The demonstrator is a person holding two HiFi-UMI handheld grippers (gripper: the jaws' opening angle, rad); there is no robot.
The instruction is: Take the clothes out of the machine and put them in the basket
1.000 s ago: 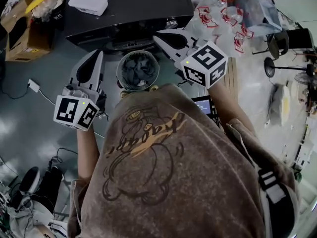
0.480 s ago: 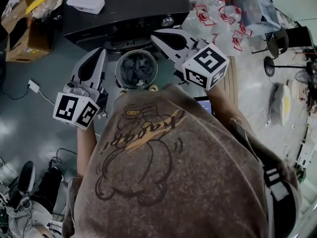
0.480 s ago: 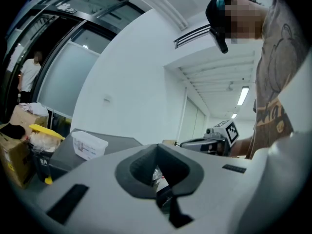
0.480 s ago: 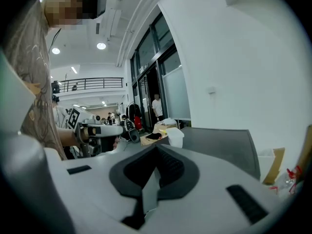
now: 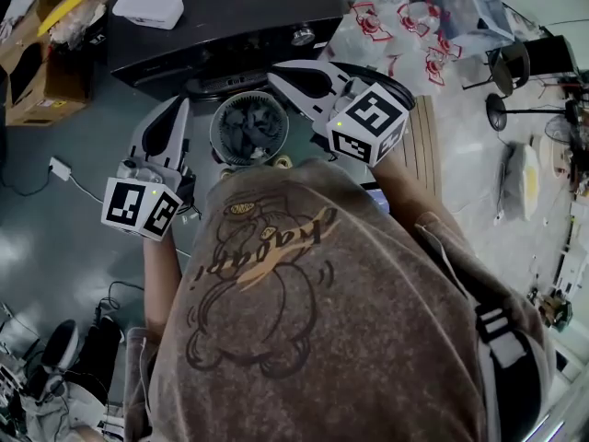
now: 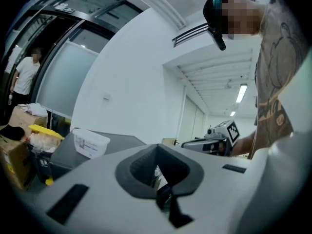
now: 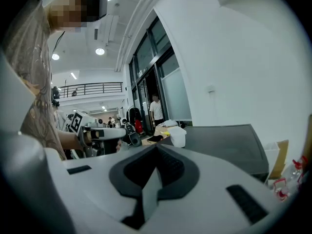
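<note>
A round basket (image 5: 217, 139) holding grey clothes (image 5: 250, 127) stands on the floor in front of the black machine (image 5: 230, 17). In the head view my left gripper (image 5: 181, 104) is left of the basket and points toward the machine, jaws together and empty. My right gripper (image 5: 275, 68) reaches over the basket's far right rim, shut with nothing in it. The left gripper view shows its closed jaws (image 6: 163, 194), the machine's top (image 6: 105, 145) and the right gripper (image 6: 209, 143) beyond. The right gripper view shows its shut jaws (image 7: 148, 189) and the left gripper (image 7: 105, 133).
A white plastic box (image 5: 147, 5) lies on the machine. Cardboard boxes (image 5: 41, 63) stand to the left, and clear plastic bags (image 5: 405, 26) are piled to the right. Cables (image 5: 74, 178) trail over the floor at left. A person (image 7: 156, 108) stands far off by the glass doors.
The right gripper has tilted a little and edged left over the basket's rim. The left gripper has stayed where it was. Both stay closed.
</note>
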